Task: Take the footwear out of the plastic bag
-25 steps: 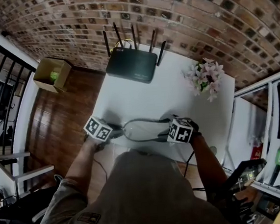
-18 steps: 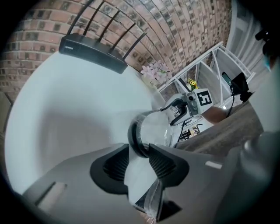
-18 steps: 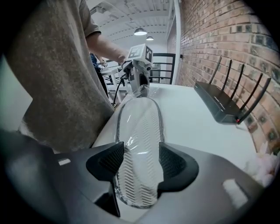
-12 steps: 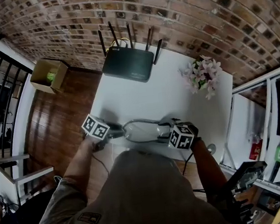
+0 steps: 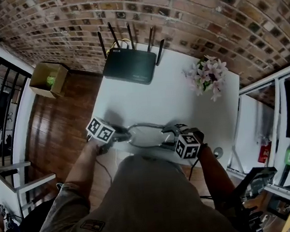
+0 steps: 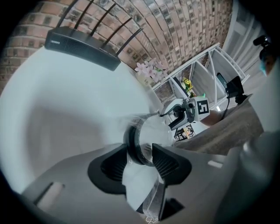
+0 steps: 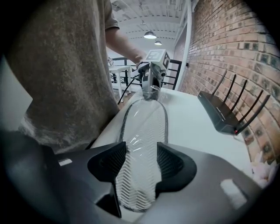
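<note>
White table [image 5: 158, 94] against a brick wall [image 5: 176, 13]. The person's torso [image 5: 143, 205] hides the table's near edge, and blur smears the footwear's end in the left gripper view. The footwear [image 7: 142, 131] is pale, with a dark rim and a zigzag-ribbed sole. It lies inside a clear plastic bag [image 6: 138, 188] near that edge. The left gripper [image 6: 139, 159], jaws just opening, pinches one end. The right gripper [image 7: 141, 164], jaws just closing, clamps the other.

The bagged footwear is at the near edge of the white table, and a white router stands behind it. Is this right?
Not quite: the head view shows a black router behind the bagged footwear at the white table's near edge.
</note>
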`<state>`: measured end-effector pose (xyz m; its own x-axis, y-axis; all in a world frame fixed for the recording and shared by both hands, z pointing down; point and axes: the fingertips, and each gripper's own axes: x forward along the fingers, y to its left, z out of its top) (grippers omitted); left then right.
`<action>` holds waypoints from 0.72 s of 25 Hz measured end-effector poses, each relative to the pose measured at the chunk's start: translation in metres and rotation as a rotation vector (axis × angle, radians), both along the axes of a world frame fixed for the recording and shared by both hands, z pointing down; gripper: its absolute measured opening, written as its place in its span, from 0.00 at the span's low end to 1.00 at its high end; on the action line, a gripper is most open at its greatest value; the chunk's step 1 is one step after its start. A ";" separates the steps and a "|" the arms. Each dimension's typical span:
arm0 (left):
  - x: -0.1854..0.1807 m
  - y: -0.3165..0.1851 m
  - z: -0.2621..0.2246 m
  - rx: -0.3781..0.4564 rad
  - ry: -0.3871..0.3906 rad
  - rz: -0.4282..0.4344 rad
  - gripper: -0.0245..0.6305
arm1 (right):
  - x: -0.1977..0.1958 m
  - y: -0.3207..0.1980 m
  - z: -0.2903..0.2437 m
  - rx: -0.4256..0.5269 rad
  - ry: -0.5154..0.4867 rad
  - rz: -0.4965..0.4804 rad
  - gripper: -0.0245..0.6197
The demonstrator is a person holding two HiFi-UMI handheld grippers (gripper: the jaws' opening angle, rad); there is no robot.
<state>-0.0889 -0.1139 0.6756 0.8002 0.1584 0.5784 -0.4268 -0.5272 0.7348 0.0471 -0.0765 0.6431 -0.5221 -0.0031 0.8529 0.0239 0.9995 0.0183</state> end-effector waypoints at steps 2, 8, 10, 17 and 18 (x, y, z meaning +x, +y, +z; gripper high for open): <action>0.003 -0.002 -0.001 -0.005 0.006 0.010 0.29 | 0.001 0.001 0.000 0.008 -0.002 -0.010 0.40; 0.006 -0.008 0.000 0.011 -0.008 0.019 0.24 | 0.003 0.003 0.005 0.030 -0.015 -0.028 0.41; 0.006 -0.011 -0.003 0.028 -0.001 0.009 0.22 | 0.004 0.003 0.005 0.026 -0.017 -0.021 0.41; 0.006 -0.011 -0.008 0.136 -0.013 0.024 0.19 | 0.010 -0.010 -0.011 -0.078 -0.095 0.108 0.47; 0.006 -0.011 -0.009 0.164 -0.018 0.033 0.19 | 0.013 -0.016 -0.014 -0.087 -0.112 0.134 0.47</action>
